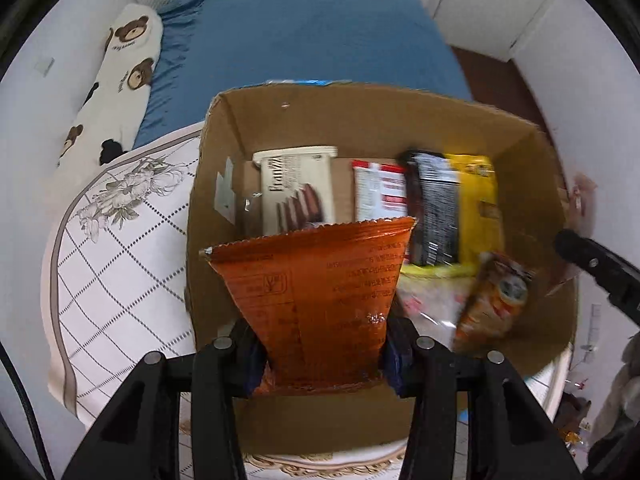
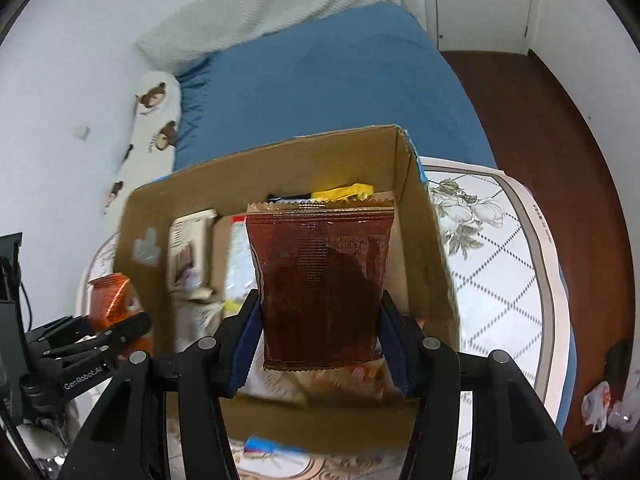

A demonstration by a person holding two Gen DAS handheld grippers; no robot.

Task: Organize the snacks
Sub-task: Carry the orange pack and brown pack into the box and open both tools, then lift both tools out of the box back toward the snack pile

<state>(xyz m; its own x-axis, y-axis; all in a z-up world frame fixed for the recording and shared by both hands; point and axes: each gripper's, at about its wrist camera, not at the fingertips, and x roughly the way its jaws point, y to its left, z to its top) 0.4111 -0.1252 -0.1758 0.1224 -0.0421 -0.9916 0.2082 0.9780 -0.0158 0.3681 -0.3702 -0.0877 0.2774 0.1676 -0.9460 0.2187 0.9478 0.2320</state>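
An open cardboard box [image 1: 360, 120] stands on a quilted surface; it also shows in the right wrist view [image 2: 424, 240]. My left gripper [image 1: 324, 360] is shut on an orange snack packet [image 1: 316, 292] held over the box's near left part. My right gripper [image 2: 320, 344] is shut on a brown snack packet [image 2: 320, 280] held over the box's near right part. In the box lie a cream wafer pack [image 1: 298, 188], a red-and-white pack [image 1: 380, 192], a black pack [image 1: 436, 208], a yellow pack [image 1: 478, 208] and an orange pack [image 1: 496, 300]. The left gripper with its orange packet [image 2: 114, 296] shows in the right wrist view.
The box rests on a white quilted cover [image 1: 120, 260] with a flower print [image 2: 468, 212]. Behind lies a blue bedsheet [image 1: 312, 40] and a bear-print bolster [image 1: 120, 80]. A wooden floor [image 2: 560, 160] is at the right, with plastic bags [image 2: 600, 404] on it.
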